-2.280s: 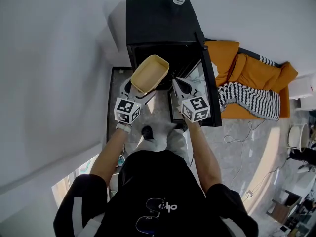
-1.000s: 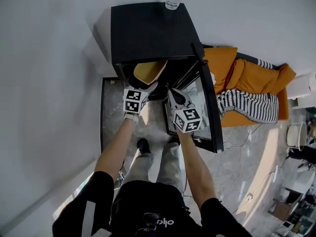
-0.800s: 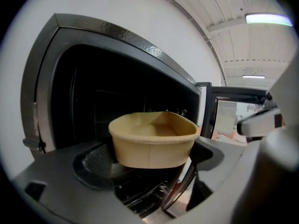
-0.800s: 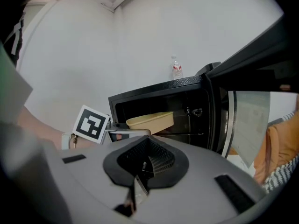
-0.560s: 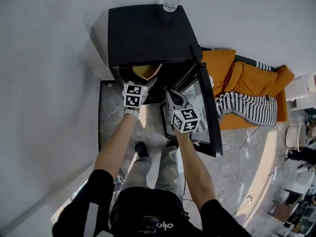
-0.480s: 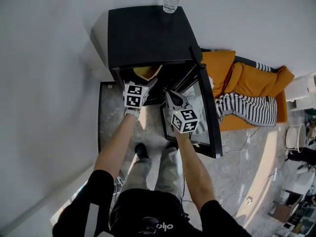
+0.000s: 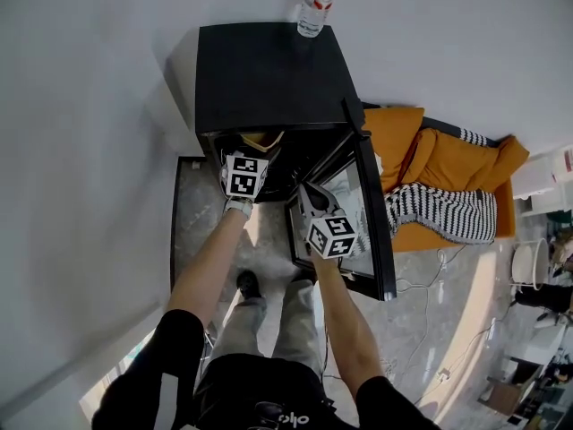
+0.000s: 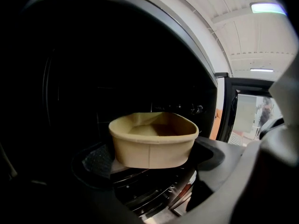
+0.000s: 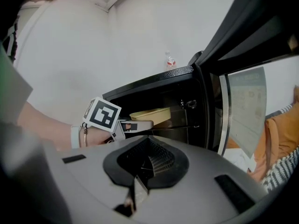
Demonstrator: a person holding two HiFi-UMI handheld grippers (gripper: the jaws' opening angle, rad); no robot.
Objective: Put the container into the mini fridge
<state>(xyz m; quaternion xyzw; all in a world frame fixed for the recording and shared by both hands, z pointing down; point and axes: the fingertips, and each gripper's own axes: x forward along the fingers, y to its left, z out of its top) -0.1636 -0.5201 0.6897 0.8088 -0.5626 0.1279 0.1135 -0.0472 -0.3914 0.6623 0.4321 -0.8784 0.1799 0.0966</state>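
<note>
The tan, open-topped container (image 8: 153,141) is upright and level, just inside the dark cavity of the open black mini fridge (image 7: 269,74).

**Desk:** Colours at the fridge?

**Photographer:** A pale tan oval paper container (image 8: 152,139) shows against the dark inside of a matt black mini fridge (image 7: 264,74). The left gripper (image 8: 152,160) and right gripper (image 9: 140,181) are grey. The left marker cube (image 7: 243,176) and right marker cube (image 7: 328,236) carry black-and-white squares.

**Desk:** And around it?

**Photographer:** An orange fabric sofa (image 7: 448,164) carries a black-and-white striped throw (image 7: 439,215). The grey-veined marble floor (image 7: 201,213) meets a plain white wall (image 7: 89,106) (the clear plastic bottle (image 7: 315,9) has a red-and-white label).
</note>
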